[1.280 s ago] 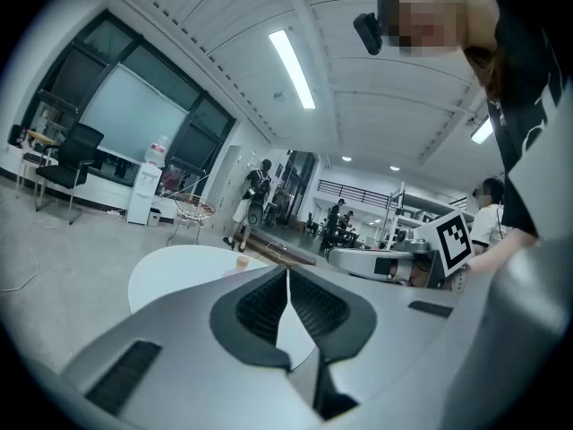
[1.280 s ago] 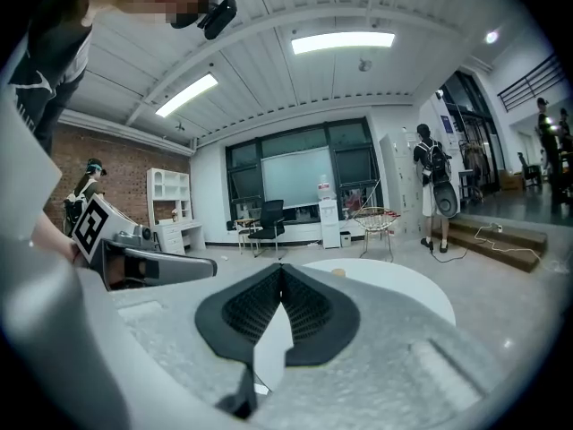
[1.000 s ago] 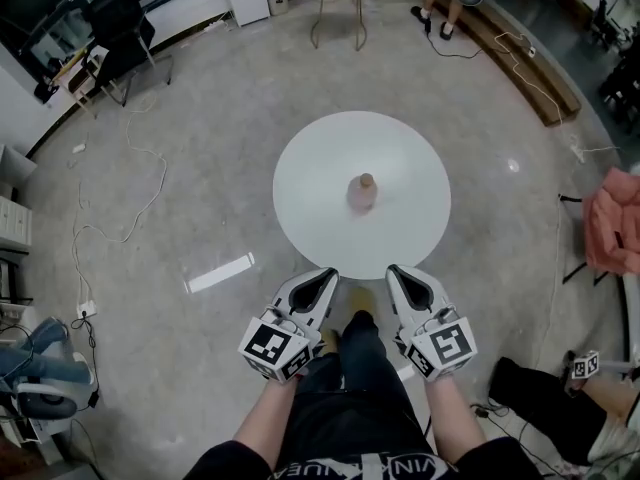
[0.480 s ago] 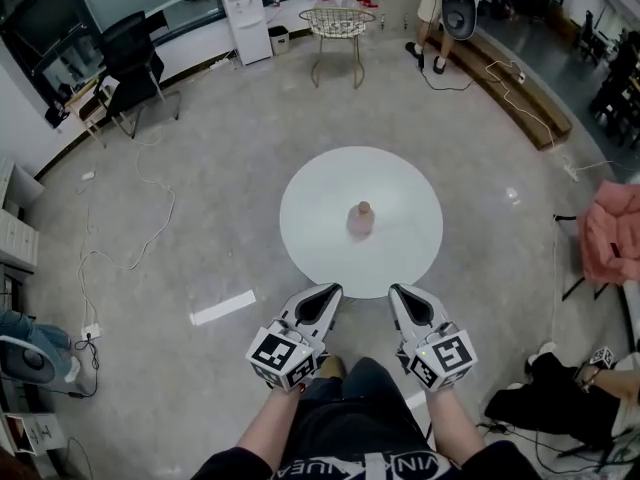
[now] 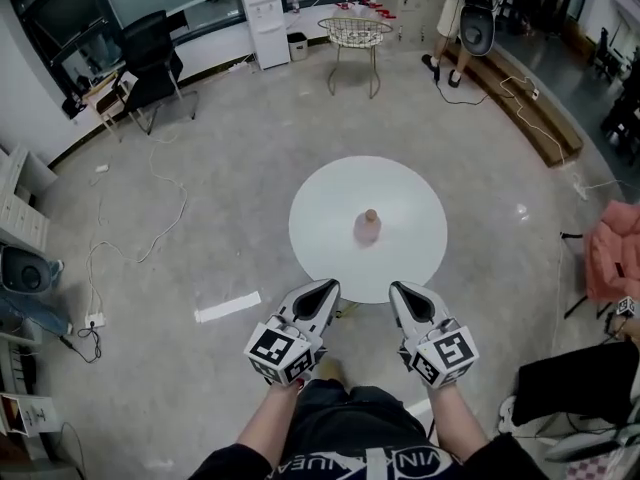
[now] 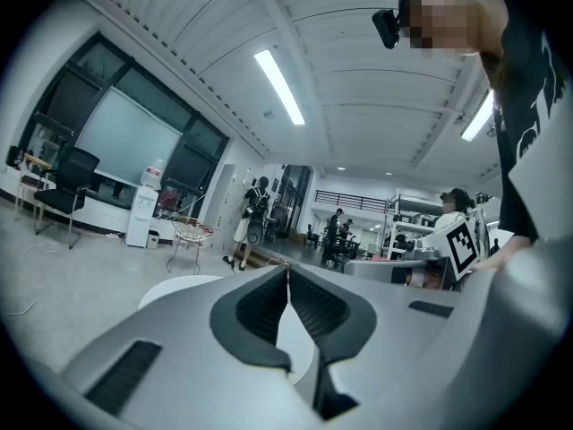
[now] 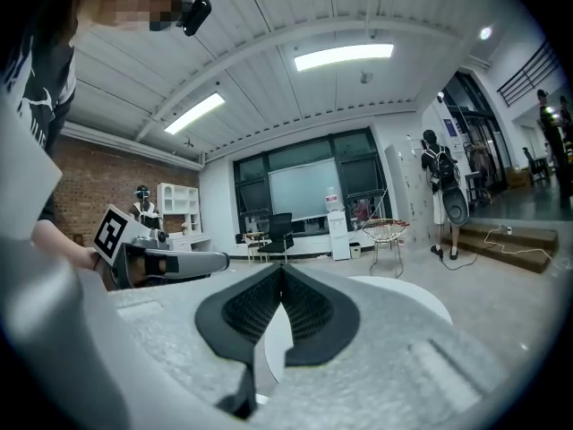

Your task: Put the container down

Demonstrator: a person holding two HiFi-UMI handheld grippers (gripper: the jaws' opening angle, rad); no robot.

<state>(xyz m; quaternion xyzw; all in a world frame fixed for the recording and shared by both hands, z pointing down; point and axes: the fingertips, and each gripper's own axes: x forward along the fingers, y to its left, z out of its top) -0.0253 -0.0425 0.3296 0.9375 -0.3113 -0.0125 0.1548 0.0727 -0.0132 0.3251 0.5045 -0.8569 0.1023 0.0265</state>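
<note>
A small pink container [image 5: 367, 227] with a cork-coloured top stands upright near the middle of the round white table [image 5: 320, 218]. Both grippers hover side by side at the table's near edge, well short of the container. My left gripper [image 5: 330, 287] is shut with nothing in it, its jaw tips touching in the left gripper view [image 6: 287, 268]. My right gripper [image 5: 396, 288] is shut and empty too, jaws meeting in the right gripper view [image 7: 281, 267]. The container does not show in either gripper view.
A wire chair [image 5: 355, 36] stands beyond the table, with a water dispenser [image 5: 265, 8] and a black office chair [image 5: 152, 63] farther left. A person [image 5: 462, 8] stands at the back right. Cables [image 5: 165, 203] trail over the floor at left. A pink garment [image 5: 612, 250] is at the right edge.
The head view has pulled back and tilted up, so the table and container look smaller and more of the room shows. Both grippers keep their places, shut.
</note>
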